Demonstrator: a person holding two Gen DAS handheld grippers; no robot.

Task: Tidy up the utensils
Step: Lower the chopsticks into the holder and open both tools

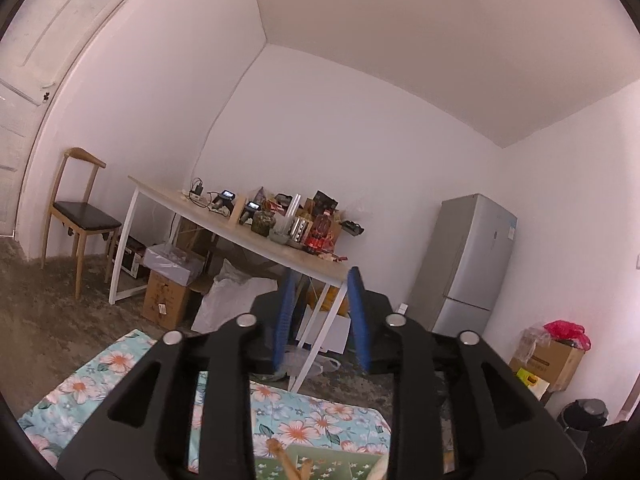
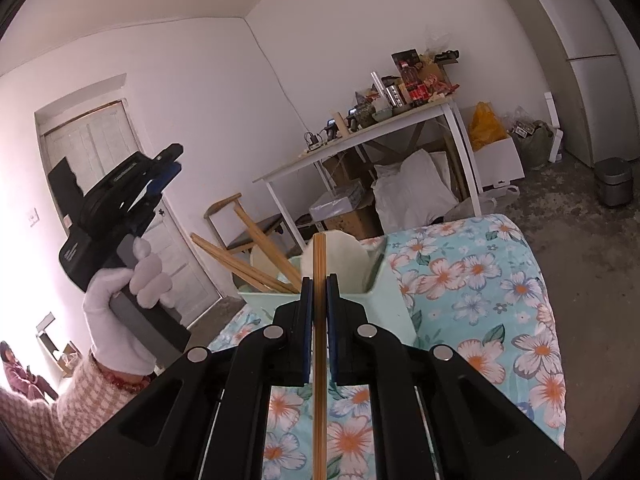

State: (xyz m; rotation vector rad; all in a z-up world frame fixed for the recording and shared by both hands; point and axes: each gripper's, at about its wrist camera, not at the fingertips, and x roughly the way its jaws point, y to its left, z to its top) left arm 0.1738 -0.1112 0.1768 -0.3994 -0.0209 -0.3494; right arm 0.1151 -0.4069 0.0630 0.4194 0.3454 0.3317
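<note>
right claw (image 2: 319, 280) is clamped on a bamboo chopstick (image 2: 319, 344), held just in front of the mint utensil holder (image 2: 384, 300) on the flowered worktop (image 2: 480, 280). more chopsticks (image 2: 256, 256) are leaned inside the holder. left claw (image 1: 320, 280) is raised above the holder, pads apart, nothing gripped.

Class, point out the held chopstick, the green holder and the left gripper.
chopstick (image 2: 319, 320): right wrist view, shaft between the fingers.
green holder (image 2: 390, 300): right wrist view, side wall.
left gripper (image 1: 320, 316): left wrist view, gap midway between fingertips.
</note>
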